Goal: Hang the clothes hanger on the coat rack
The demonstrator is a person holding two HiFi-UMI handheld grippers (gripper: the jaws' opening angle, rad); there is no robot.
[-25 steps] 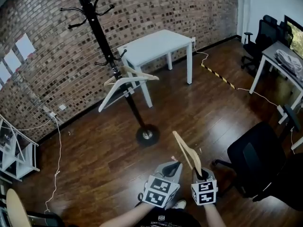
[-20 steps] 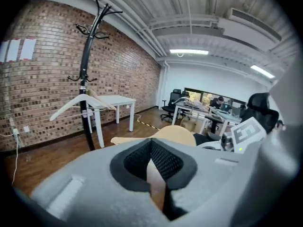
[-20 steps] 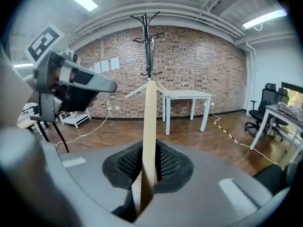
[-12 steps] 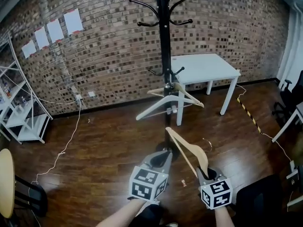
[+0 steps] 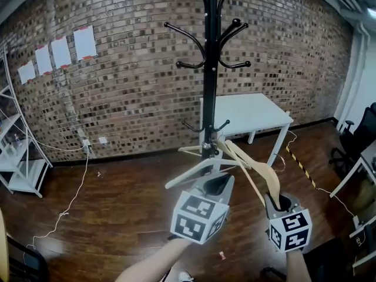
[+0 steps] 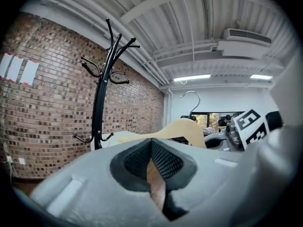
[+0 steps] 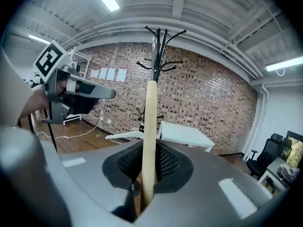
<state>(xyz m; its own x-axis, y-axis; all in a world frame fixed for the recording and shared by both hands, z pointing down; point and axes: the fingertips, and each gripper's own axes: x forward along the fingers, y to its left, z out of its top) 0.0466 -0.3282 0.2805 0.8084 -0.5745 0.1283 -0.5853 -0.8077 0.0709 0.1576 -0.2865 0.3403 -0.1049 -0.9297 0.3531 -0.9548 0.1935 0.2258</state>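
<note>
The black coat rack (image 5: 210, 69) stands before the brick wall, its top hooks bare; it also rises at the left of the left gripper view (image 6: 100, 103). A white hanger (image 5: 197, 168) hangs from one of its low hooks. My right gripper (image 5: 276, 201) is shut on the end of a wooden hanger (image 5: 258, 169), which slants up and left toward the pole. In the right gripper view the wooden hanger (image 7: 150, 126) stands upright between the pads, in line with the rack (image 7: 158, 46). My left gripper (image 5: 216, 185) is beside it, shut and holding nothing.
A white table (image 5: 249, 113) stands just right of and behind the rack. A white shelf unit (image 5: 17, 157) is at the far left, and a cable (image 5: 70, 198) trails over the wood floor. A black office chair (image 5: 359, 137) sits at the right edge.
Both grippers have risen and moved toward the rack. The wooden hanger is now up by the white hanger and the low hooks. The head view has tilted up, showing the rack's top hooks.
</note>
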